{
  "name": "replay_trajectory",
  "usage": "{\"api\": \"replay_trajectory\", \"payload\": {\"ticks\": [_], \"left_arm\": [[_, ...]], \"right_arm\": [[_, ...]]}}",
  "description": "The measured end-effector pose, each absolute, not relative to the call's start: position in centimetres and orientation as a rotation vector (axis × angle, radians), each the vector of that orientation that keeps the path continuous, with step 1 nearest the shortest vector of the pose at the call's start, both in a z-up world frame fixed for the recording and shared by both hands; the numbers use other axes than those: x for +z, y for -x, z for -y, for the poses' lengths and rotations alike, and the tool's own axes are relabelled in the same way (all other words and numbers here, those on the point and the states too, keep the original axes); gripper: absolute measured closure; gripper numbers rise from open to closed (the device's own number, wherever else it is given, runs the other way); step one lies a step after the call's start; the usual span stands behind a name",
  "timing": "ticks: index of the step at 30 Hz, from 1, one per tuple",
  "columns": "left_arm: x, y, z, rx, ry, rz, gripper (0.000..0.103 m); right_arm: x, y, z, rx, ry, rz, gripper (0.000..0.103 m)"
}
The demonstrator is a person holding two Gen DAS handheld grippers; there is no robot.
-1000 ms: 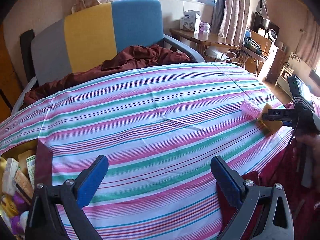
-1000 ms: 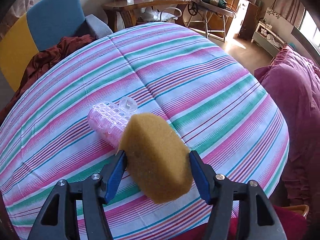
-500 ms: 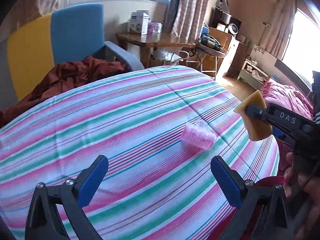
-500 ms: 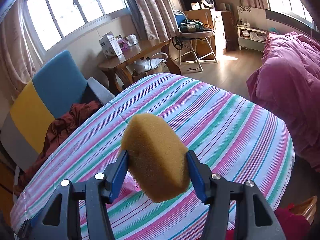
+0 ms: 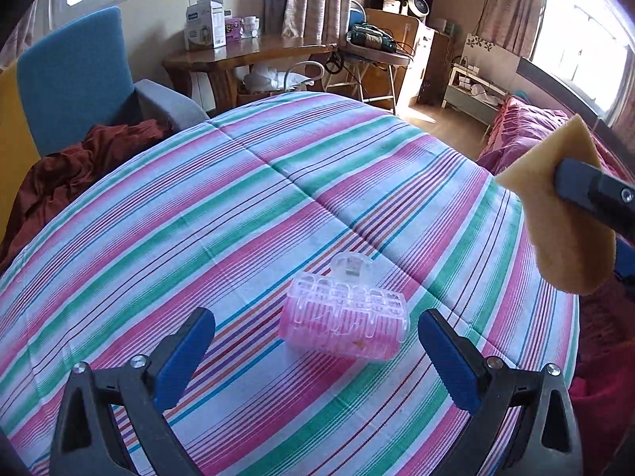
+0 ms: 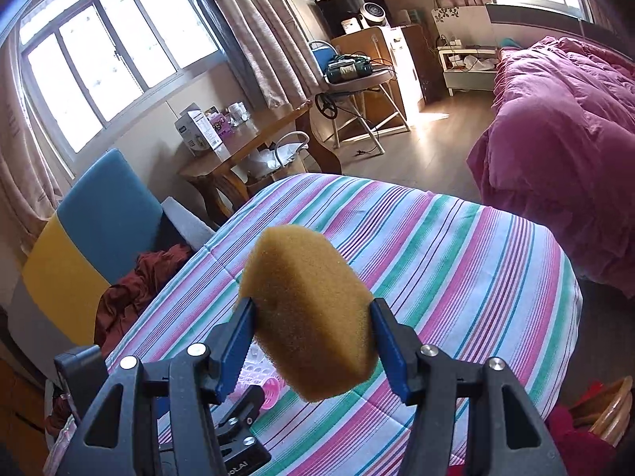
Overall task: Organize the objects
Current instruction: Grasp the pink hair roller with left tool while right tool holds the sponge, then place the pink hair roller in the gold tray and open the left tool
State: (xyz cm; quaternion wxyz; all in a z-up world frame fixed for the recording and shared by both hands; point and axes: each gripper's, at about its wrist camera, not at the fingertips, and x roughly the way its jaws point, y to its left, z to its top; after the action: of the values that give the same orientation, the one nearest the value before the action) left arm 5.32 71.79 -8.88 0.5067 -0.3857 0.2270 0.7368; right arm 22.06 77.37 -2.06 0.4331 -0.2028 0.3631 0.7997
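Clamping a tan sponge between its 2 blue pads, the right gripper holds that sponge up in the air above the striped cloth, with both pads pressed into the sponge's sides. In the left wrist view the same sponge shows at the right edge, lifted clear of the cloth, with a dark finger of the right gripper across it. The left gripper has its jaws spread wide and grips nothing; its 2 blue pads stand either side of a pink hair roller without touching it. The roller lies on its side on the striped cloth, a clear plastic clip over its top, close in front of the left gripper. In the right wrist view only a small pink part of the roller shows below the sponge, beside the dark tip of the left gripper. Beyond the cloth's far edge stands an armchair with blue and yellow panels, and a dark red cloth is bunched on its seat. Farther back, a wooden desk carries a white box under the window. A bed with a magenta quilt lies to the right.
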Motion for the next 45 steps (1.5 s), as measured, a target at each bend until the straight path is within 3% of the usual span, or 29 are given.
{"api": "replay_trajectory", "payload": {"ticks": [6, 8, 10, 11, 21, 31, 45], "left_arm": [[-9.7, -5.9, -72.4, 1.774, 0.892, -0.549, 0.001], [-10.0, -5.9, -72.5, 1.778, 0.887, -0.557, 0.01], [-10.5, -6.0, -72.5, 1.783, 0.885, -0.58, 0.034], [-10.8, -6.0, -72.4, 1.777, 0.891, -0.585, 0.035], [-9.4, -4.7, -65.8, 1.831, 0.916, -0.439, 0.036], [-6.7, -3.8, -53.0, 1.99, 0.936, -0.342, 0.036], [-2.7, -3.5, -31.4, 2.296, 0.906, -0.257, 0.036]], "right_arm": [[-2.2, -21.8, -77.4, 2.002, 0.512, -0.906, 0.044], [-2.3, -21.6, -77.4, 2.005, 0.521, -0.906, 0.044], [-2.4, -21.5, -77.4, 2.006, 0.525, -0.908, 0.044], [-2.4, -21.6, -77.4, 2.005, 0.524, -0.907, 0.044], [-2.5, -20.7, -77.1, 2.023, 0.568, -0.869, 0.044], [-2.6, -18.5, -76.0, 2.107, 0.669, -0.809, 0.044], [-2.3, -12.4, -69.5, 2.38, 0.935, -0.47, 0.044]]}}
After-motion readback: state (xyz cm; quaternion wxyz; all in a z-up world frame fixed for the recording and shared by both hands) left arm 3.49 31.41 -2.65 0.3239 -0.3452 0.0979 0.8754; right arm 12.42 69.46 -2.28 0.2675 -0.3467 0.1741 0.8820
